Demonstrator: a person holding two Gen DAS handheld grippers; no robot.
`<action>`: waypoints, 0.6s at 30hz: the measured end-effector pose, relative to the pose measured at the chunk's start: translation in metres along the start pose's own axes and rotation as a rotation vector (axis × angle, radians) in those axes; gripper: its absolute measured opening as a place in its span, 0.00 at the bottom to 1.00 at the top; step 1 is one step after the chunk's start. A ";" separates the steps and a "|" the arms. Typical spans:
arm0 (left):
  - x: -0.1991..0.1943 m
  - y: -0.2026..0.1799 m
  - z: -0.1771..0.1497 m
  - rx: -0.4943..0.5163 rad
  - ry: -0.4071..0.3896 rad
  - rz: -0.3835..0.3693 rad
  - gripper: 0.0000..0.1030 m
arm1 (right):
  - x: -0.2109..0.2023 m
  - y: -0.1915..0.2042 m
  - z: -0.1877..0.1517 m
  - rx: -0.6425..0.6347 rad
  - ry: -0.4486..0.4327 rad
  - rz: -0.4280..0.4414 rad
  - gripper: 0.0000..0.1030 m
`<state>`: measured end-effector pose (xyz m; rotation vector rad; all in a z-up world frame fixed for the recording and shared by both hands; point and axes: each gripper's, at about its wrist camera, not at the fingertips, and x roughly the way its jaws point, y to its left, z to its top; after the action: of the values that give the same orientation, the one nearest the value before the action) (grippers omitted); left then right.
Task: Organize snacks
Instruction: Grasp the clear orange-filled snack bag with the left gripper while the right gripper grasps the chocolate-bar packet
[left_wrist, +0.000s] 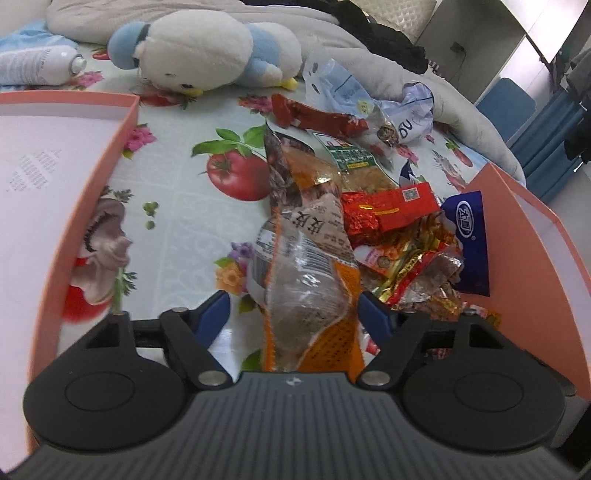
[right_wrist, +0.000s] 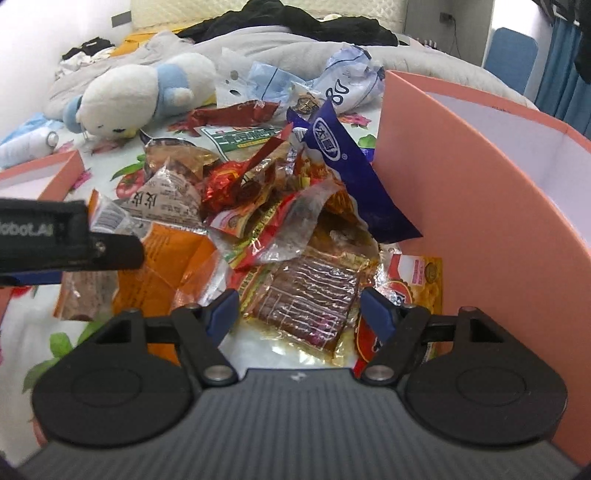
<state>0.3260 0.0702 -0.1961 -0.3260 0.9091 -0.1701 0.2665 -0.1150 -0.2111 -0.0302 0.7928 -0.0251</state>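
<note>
So the left gripper (left_wrist: 293, 310) sits low in the middle of the left wrist view with its blue fingers spread wide on either side of a long orange and clear snack packet (left_wrist: 306, 258), which runs up the centre of the frame between them; can't tell if the pads actually touch it, looks like they just straddle it. That packet lies on the fruit-print cloth (left_wrist: 177, 206) at the left edge of the snack pile (left_wrist: 402, 229), which fills the centre right. A pink box (left_wrist: 107, 173) takes up the left side, another pink box (left_wrist: 517, 221) the right edge. The plush penguin (left_wrist: 207, 51) lies along the top, a white bottle (left_wrist: 37, 66) at the upper left. In the right wrist view the right gripper (right_wrist: 299, 310) is also wide open, holding nothing, hovering over a brown vacuum-sealed packet (right_wrist: 314, 295) at lower centre. The blue wrapper (right_wrist: 351, 166) leans against the pink box wall (right_wrist: 461, 184) on the right.
</note>
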 end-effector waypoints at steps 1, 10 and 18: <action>0.001 -0.001 -0.001 -0.004 0.004 -0.008 0.68 | 0.000 0.001 0.000 -0.005 0.002 0.002 0.67; -0.009 -0.003 -0.012 -0.024 0.012 -0.025 0.54 | -0.011 -0.002 -0.001 -0.035 0.008 0.005 0.32; -0.038 0.002 -0.037 -0.041 0.016 0.008 0.52 | -0.025 -0.006 -0.015 -0.041 0.040 0.080 0.30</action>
<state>0.2737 0.0750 -0.1896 -0.3599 0.9308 -0.1473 0.2382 -0.1200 -0.2043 -0.0371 0.8339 0.0665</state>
